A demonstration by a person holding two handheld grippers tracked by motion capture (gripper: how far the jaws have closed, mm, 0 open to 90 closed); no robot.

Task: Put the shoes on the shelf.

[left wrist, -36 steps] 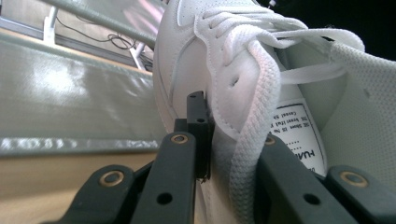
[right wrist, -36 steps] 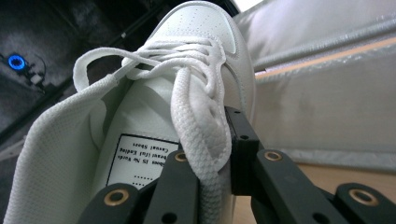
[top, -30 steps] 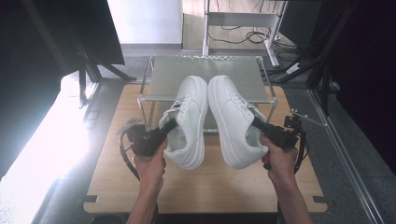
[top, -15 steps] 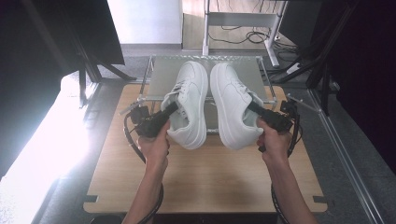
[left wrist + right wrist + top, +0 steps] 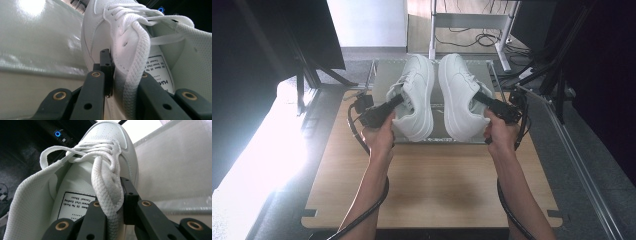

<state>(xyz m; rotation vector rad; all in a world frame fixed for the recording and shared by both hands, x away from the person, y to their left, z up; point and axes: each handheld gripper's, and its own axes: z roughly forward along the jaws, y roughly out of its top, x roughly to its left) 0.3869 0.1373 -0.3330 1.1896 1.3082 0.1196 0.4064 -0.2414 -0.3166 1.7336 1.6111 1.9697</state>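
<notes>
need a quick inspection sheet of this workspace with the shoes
surface: wooden table, bare in front; metal rack at its far edge
job's things: left white sneaker and right white sneaker, both lifted over the rack, toes pointing away
clutter: nothing seen
grippers: left hand-held gripper shut on the left sneaker's side wall; right hand-held gripper shut on the right sneaker's side wall
cables: black cable trails from each gripper off the near edge
surroundings: dark frames either side, desk legs and floor wires behind

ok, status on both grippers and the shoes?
Left gripper shut on left shoe, right gripper shut on right shoe. Both shoes over the metal rack. Nothing in the way.
</notes>
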